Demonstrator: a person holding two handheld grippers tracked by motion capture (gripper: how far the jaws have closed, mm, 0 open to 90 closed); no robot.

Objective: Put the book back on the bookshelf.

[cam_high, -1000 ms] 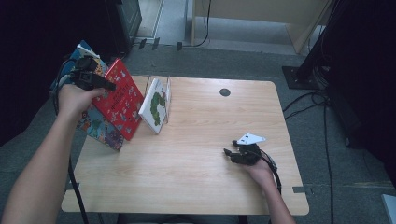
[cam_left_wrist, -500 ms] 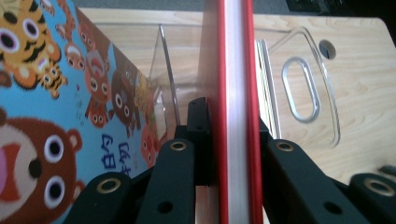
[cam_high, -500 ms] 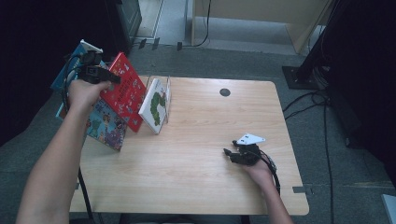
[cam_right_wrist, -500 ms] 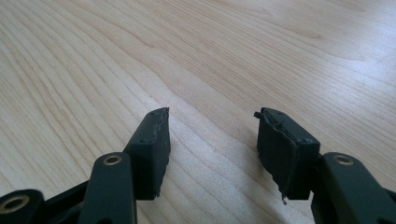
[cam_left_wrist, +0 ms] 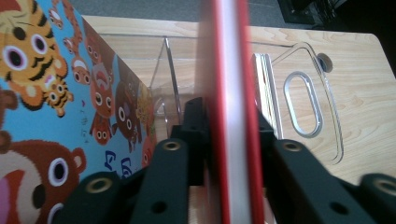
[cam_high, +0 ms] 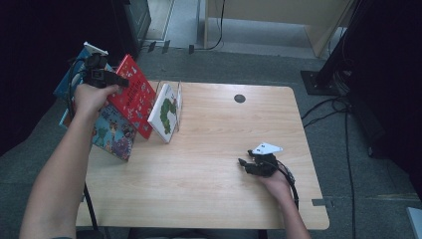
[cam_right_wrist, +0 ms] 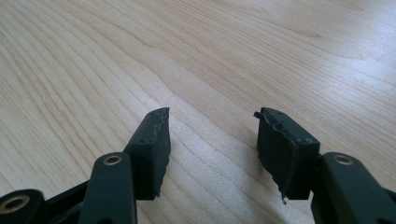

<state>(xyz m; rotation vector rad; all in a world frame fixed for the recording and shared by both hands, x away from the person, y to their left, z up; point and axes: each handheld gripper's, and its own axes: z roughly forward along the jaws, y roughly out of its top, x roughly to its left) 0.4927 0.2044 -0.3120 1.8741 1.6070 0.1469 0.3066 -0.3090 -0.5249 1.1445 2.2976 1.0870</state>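
gripping the red book (cam_high: 132,94) w/ left gripper (cam_high: 107,77), held up over far-left corner of wooden table (cam_high: 214,199), person's left hand (cam_high: 92,97) wrapped round the handle. seen in left gripper view as jaws clamped on the red book's edge (cam_left_wrist: 231,116), one jaw each side of cover, white page block showing between red boards. tilted, top leaning left, bottom corner down near the clear acrylic book stand (cam_left_wrist: 310,98). leaning just behind/left of it: blue animal book (cam_high: 112,134) w/ tigers + bears on cover (cam_left_wrist: 51,107), lower corner on tabletop near left edge. more blue covers stacked behind that, can't tell how many. standing next right: white book w/ green caterpillar (cam_high: 166,112), upright-ish in the stand's slot, touching or nearly touching red book's lower edge, can't tell which. mid table bare wood; small dark round grommet (cam_high: 240,98) near far edge. further right, right gripper (cam_high: 244,163) lying low on table, right hand (cam_high: 273,181) behind it, grey three-cornered plate (cam_high: 266,148) on top, cable trailing back along wrist. jaws apart, nothing between them (cam_right_wrist: 210,126), just wood grain; pads (cam_right_wrist: 156,140) look chewed at tips. right of table: grey floor, black cables (cam_high: 346,129), dark stand base.
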